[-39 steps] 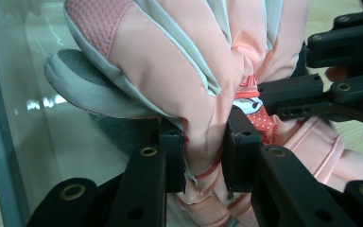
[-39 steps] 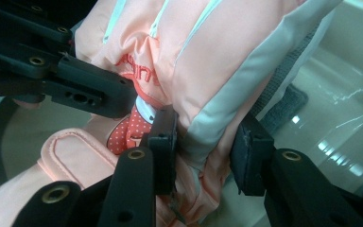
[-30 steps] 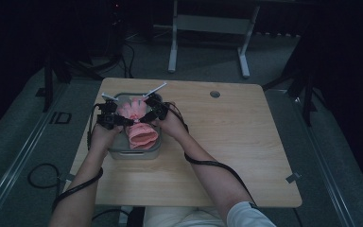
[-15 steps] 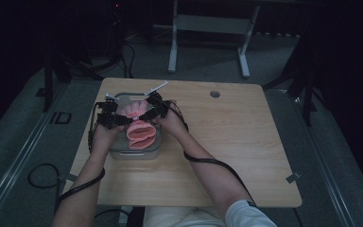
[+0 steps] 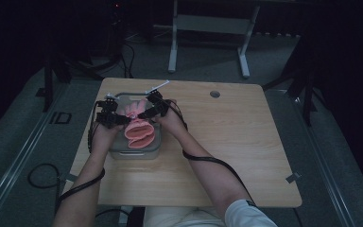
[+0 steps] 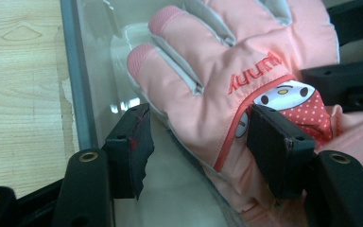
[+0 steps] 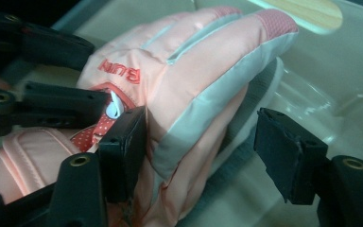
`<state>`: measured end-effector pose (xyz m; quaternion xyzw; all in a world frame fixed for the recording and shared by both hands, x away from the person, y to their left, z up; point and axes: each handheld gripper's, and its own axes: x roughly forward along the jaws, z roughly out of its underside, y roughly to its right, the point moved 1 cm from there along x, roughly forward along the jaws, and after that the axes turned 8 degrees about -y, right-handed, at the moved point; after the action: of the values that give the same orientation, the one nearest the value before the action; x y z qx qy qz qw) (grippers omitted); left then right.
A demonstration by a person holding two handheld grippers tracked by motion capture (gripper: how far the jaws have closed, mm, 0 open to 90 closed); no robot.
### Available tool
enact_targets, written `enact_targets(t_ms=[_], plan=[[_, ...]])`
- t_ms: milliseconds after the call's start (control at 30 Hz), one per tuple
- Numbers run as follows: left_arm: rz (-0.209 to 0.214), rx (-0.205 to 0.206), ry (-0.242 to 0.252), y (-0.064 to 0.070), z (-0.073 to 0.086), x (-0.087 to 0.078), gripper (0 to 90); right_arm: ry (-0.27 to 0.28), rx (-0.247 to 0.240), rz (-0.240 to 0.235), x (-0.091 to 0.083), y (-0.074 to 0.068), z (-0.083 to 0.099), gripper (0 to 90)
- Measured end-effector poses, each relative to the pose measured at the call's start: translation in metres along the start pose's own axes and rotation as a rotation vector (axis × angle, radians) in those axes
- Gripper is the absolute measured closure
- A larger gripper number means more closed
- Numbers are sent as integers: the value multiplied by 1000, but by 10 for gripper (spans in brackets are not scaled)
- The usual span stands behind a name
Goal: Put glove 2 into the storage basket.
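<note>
Wooden table (image 5: 246, 142), grey floor (image 5: 23, 146) (dim room)

A clear bin (image 5: 134, 152) sits on the wooden table (image 5: 227, 137).

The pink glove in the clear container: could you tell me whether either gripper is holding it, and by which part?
Neither grips it. The left gripper and right gripper each stand open astride the pink glove, near its cuff end in the container.
</note>
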<state>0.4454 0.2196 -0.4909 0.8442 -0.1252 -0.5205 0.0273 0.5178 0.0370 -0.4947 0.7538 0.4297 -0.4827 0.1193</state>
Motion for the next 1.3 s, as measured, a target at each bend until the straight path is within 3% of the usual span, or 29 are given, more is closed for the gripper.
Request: enact_targets(t_ms=[100, 467, 600, 933, 967, 1067, 1133, 1300], plan=[[43, -23, 25, -3, -1, -6, 403, 15, -1, -8, -6, -1, -2, 351], [74, -36, 68, -6, -4, -21, 396, 76, -42, -35, -32, -14, -9, 357], [81, -19, 92, -1, -6, -31, 392, 96, -51, -39, -41, -17, -10, 356], [127, 51, 156, 27, -3, -55, 345, 119, -52, -29, -63, -9, -3, 303], [140, 76, 172, 35, -2, -59, 345, 123, -50, -27, -66, -8, -1, 297], [169, 114, 191, 47, 1, -62, 191, 130, -65, -38, -75, -3, 7, 231], [187, 136, 195, 55, 2, -63, 162, 134, -74, -44, -78, -1, 12, 206], [171, 181, 229, 74, 4, -67, 74, 130, -103, -47, -87, 2, 26, 170]])
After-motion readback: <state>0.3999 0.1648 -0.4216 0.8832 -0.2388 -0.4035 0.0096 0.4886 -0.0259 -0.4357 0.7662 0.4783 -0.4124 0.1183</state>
